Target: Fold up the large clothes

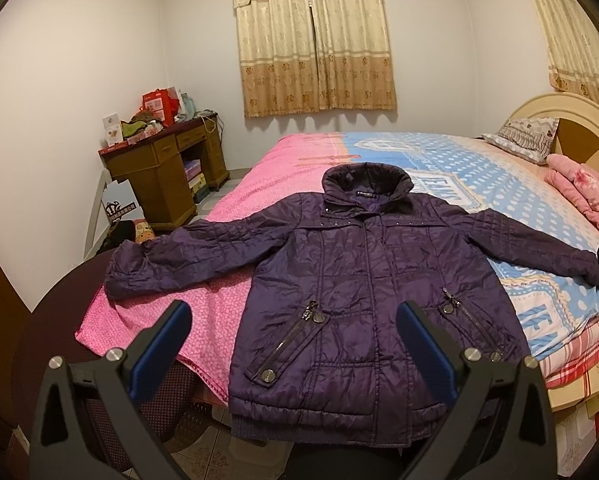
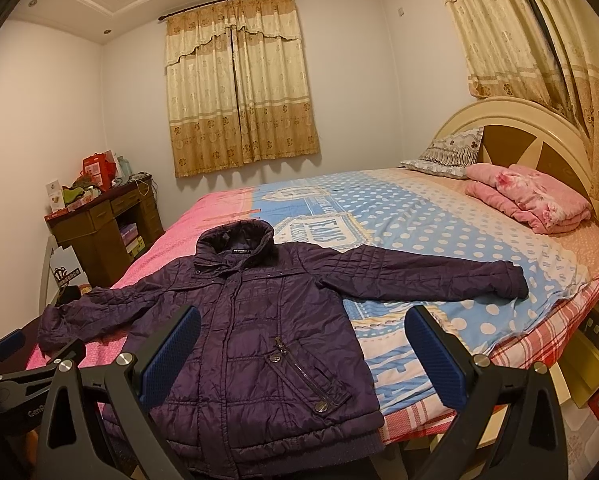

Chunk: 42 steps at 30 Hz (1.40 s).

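I am looking into a bedroom, where a bed with a pink and blue sheet fills most of the room, its headboard on my right. The purple jacket lies flat on the near part, front side up, with the collar far from me and the hem hanging a little over the near edge. Its long axis runs straight away from both claws, and the sleeves stretch out to the two sides. The left claw is spread wide and holds nothing; it hovers before the lower left front. The right claw is spread and empty too, before the right pocket. I judge each claw is nearer its own sleeve, and the sheet beyond the right sleeve gives free room for folding inward.
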Tool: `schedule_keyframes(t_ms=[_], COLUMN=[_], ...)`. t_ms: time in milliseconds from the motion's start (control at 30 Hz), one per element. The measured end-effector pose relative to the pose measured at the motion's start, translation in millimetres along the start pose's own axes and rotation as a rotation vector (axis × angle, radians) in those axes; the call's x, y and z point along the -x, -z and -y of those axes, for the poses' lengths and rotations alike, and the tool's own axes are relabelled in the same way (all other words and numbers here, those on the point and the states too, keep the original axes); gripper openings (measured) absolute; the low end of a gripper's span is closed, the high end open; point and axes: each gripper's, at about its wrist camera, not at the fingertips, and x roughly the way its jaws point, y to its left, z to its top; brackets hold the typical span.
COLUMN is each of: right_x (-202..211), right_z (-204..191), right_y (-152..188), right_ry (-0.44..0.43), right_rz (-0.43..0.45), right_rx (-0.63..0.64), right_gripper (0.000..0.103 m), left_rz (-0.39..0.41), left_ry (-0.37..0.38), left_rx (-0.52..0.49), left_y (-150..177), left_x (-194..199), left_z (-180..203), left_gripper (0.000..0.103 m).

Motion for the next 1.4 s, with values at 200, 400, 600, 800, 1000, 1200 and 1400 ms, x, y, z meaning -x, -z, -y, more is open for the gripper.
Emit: schedule_keyframes(t_ms=[200, 400, 600, 800, 1000, 1200, 1400], right_x=[0, -1, -6, -28, -73, -114, -153], right_z=[-1, -3, -2, 20, 78, 132, 155], right_y=[-1, 0, 2, 6, 22, 41, 41], right_ry=[-0.003, -0.007, -0.014, 0.011, 0.148, 0.203, 0.166], right_rz=[-0.003, -0.016, -0.036, -0.071, -0.166, -0.273, -0.328], right_rx=[-0.001, -0.004, -0.012, -0.048, -0.148, -0.265, -0.296], right_gripper=[0.102, 0.102, 0.102, 0.102, 0.102, 0.102, 0.073], left_rz=[0.0, -0.008, -0.02, -0.042, -0.174, -0.318, -0.296], left_ry=[0.002, 0.001, 0.001, -0.017, 0.012, 0.072, 0.035], left_rx=[-0.001, -0.004, -0.01, 0.01, 0.043, 0.021, 0.035], left_y=[0, 4, 4, 7, 25, 48, 20], left_x=[-1, -2, -7, -25, -77, -129, -156], left_z=[1, 3, 5, -3, -6, 1, 0], left_gripper=[0.103, 0.103, 0.103, 0.103, 0.103, 0.098, 0.097])
